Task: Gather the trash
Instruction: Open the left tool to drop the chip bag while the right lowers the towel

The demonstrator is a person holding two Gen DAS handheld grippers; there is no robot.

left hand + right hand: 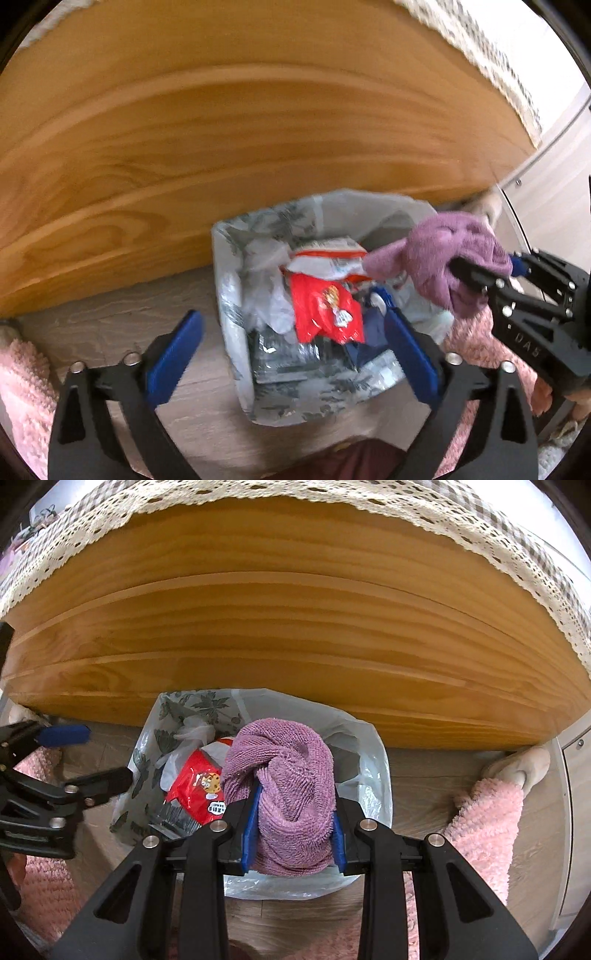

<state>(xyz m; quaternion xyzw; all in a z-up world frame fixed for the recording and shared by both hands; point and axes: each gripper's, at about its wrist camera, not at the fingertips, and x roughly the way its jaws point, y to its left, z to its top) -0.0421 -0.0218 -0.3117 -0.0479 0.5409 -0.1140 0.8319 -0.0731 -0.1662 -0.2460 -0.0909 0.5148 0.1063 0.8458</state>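
A small bin lined with a leaf-print plastic bag [236,332] [369,760] stands on the floor against a wooden panel. Inside lie a red snack wrapper [325,310] [201,782], clear plastic and other packets. My left gripper [286,306] [92,755] hovers over the bin with its blue pads wide apart and nothing between them. My right gripper [295,805] [491,267] is shut on a bunched purple cloth [291,768] [443,251], held above the right part of the bin.
A wide wooden furniture panel [258,129] rises right behind the bin, with a lace-edged cloth [295,487] on top. A fluffy pink rug [487,812] lies on both sides of the bin. A beige slipper [524,768] and a white cabinet [576,812] are at the right.
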